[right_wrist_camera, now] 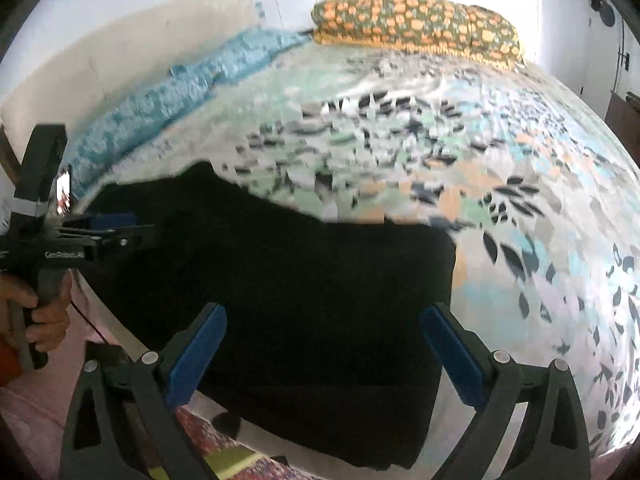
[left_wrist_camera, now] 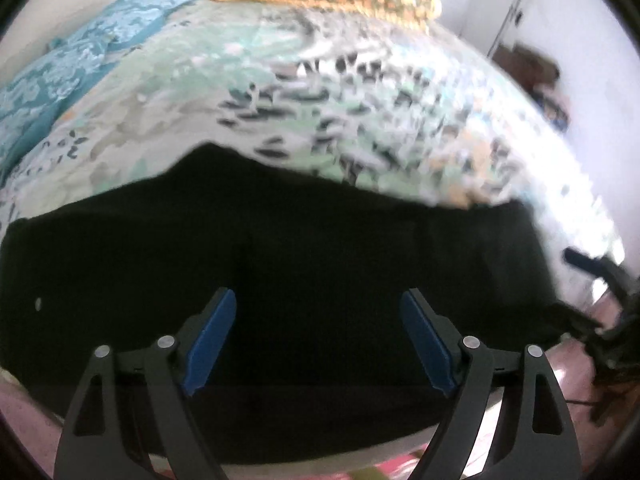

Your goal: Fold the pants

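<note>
Black jaws with blue pads [right_wrist_camera: 196, 354], silver screws; bare-skinned hand [right_wrist_camera: 46, 316]

Left gripper [left_wrist_camera: 318, 300] fingers spread wide; right gripper [right_wrist_camera: 322, 316] likewise, nothing held.

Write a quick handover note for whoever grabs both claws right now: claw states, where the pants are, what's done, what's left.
Left claw: open, empty, over the pants.
Right claw: open, empty, over the pants' right end.
Pants: black, lying flat across the near edge of the bed, already looking compact, likely folded at least once; the frames are blurred, so layers are unclear.
Left: check the layers, grip an end, finish folding.
</note>
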A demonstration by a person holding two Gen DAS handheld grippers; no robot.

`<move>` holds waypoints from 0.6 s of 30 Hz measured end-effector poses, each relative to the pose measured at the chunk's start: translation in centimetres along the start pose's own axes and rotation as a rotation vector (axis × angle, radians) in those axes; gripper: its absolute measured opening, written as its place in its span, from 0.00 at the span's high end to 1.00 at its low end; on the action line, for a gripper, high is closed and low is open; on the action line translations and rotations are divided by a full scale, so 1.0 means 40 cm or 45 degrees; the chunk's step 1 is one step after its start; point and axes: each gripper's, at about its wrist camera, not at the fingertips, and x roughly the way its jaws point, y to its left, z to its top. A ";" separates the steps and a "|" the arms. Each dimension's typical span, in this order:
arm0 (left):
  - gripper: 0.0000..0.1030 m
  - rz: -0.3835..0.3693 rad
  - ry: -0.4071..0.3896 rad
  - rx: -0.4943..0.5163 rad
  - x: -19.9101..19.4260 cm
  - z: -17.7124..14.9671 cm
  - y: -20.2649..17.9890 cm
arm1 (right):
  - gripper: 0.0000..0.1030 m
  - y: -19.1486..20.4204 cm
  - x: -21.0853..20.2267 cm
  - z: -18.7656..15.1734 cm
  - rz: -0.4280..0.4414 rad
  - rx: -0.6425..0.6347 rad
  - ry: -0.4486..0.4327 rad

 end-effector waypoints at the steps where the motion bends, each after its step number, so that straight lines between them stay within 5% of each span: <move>1: 0.16 0.043 0.039 0.034 0.029 -0.010 -0.007 | 0.04 0.002 0.017 -0.007 -0.007 -0.006 0.030; 5: 0.15 0.130 0.093 0.147 0.078 -0.049 -0.023 | 0.02 0.008 0.101 -0.051 -0.056 -0.006 0.197; 9: 0.12 0.127 0.095 0.164 0.073 -0.052 -0.022 | 0.00 0.003 0.092 -0.041 -0.047 0.004 0.187; 14: 0.10 0.120 0.089 0.159 0.078 -0.053 -0.020 | 0.00 -0.009 -0.006 0.015 -0.049 0.054 0.009; 18: 0.08 0.124 0.086 0.160 0.081 -0.052 -0.024 | 0.00 -0.012 0.026 0.040 -0.031 0.102 0.059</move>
